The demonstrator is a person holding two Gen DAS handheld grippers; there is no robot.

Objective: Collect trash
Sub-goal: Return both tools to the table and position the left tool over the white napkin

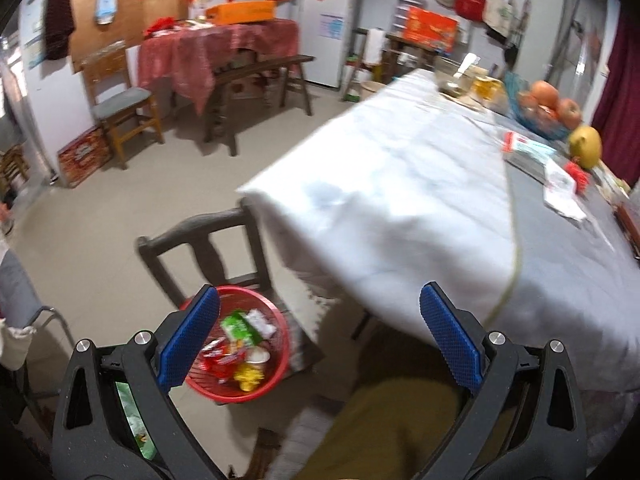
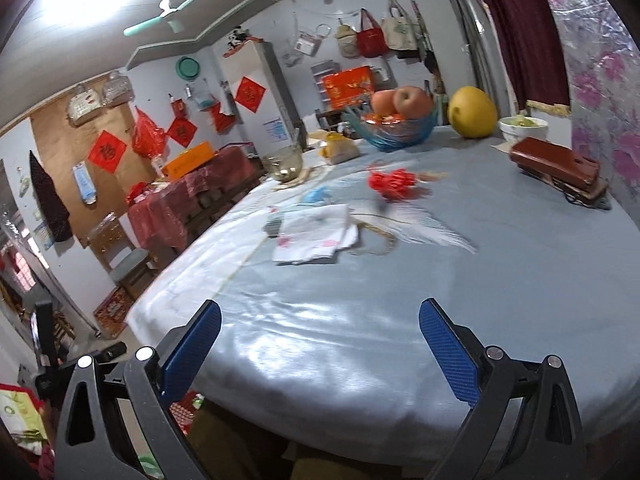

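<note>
A red basket (image 1: 276, 376) holding several wrappers and a small cup sits on a dark wooden chair (image 1: 208, 240) beside the table. My left gripper (image 1: 320, 336) is open and empty above the basket and the table's near corner. My right gripper (image 2: 320, 344) is open and empty over the near edge of the table (image 2: 360, 340). On the table lie crumpled white paper (image 2: 316, 236), a red crumpled wrapper (image 2: 394, 182) and a small blue scrap (image 2: 318, 194). The white paper (image 1: 562, 188) and red wrapper (image 1: 578, 172) also show in the left wrist view.
A blue fruit bowl with apples (image 2: 394, 126), a yellow pomelo (image 2: 472, 112), a white bowl (image 2: 522, 128), a brown box (image 2: 556, 162) and a metal bowl (image 2: 284, 168) stand at the table's far side. A red-covered table (image 1: 216, 52) and chairs stand across the floor.
</note>
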